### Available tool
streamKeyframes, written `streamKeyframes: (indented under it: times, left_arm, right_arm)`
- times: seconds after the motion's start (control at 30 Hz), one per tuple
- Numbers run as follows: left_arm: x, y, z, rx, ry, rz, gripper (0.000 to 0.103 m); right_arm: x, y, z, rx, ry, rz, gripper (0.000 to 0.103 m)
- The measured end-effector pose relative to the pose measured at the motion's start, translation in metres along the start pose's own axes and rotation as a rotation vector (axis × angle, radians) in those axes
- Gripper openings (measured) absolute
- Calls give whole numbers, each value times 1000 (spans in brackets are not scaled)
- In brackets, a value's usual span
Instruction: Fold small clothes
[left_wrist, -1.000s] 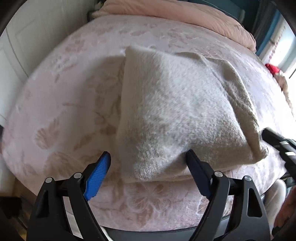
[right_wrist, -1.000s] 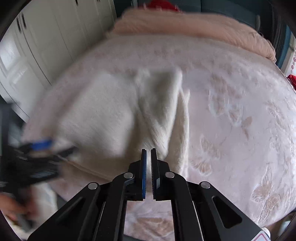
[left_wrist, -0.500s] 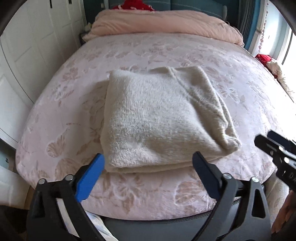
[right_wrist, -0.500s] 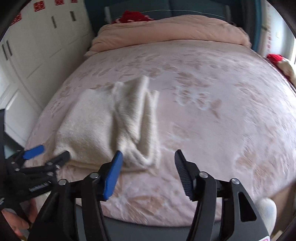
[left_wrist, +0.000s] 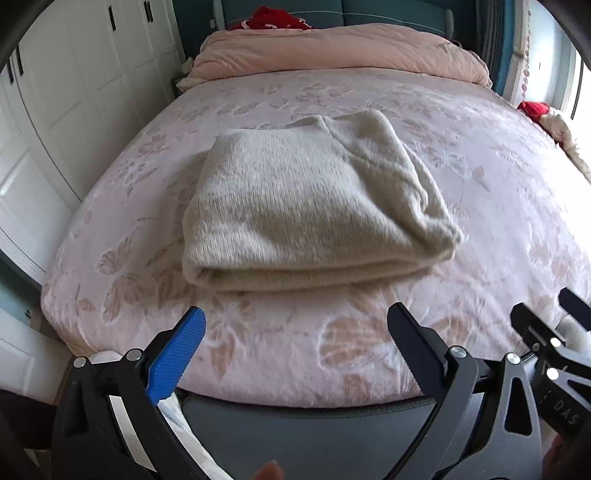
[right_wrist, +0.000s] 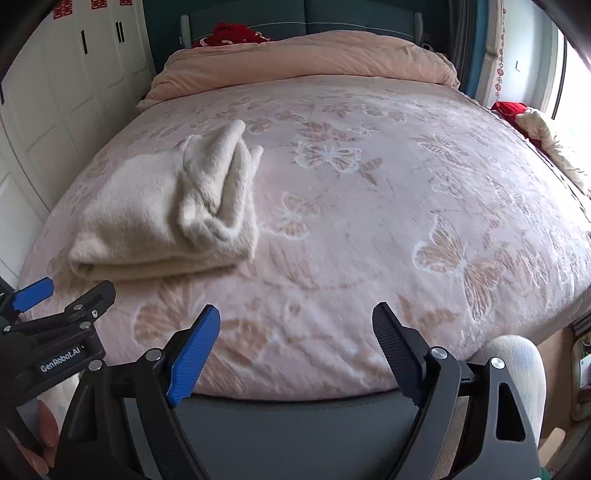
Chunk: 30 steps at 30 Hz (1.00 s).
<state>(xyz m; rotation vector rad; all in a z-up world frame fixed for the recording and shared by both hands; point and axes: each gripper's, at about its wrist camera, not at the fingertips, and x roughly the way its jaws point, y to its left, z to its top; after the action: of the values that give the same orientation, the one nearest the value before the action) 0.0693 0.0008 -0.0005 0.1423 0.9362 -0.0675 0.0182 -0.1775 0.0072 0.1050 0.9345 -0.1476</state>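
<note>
On the bed (left_wrist: 129, 229), at about 12 o'clock from my left gripper (left_wrist: 295, 332), I see the folded sweater (left_wrist: 314, 206) lying flat. My left gripper's jaws are spread wide with nothing in them. My right gripper (right_wrist: 295, 332) has its jaws opening, also with nothing between them, and the sweater sits at about 10 o'clock from it.

Bare bedspread (right_wrist: 369, 206) lies open from 12 to 3 o'clock in the right wrist view. Obstacles: folded sweater (right_wrist: 162, 214) at 10 o'clock, rolled duvet (right_wrist: 306, 59) at 12 o'clock.
</note>
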Motion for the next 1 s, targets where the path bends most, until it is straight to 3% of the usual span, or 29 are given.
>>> streamKeyframes:
  times: [0.3, 0.67, 1.0]
  left_arm:
    - [-7, -17, -25, 31, -27, 38, 97]
    - [-15, -14, -25, -2, -40, 18, 97]
    - [-20, -8, -24, -38, -44, 44, 97]
  right_arm:
    - [-7, -1, -19, -14, -21, -11, 84]
    - [-15, 11, -19, -36, -46, -5, 85]
    - [-17, 17, -18, -33, -50, 2, 85]
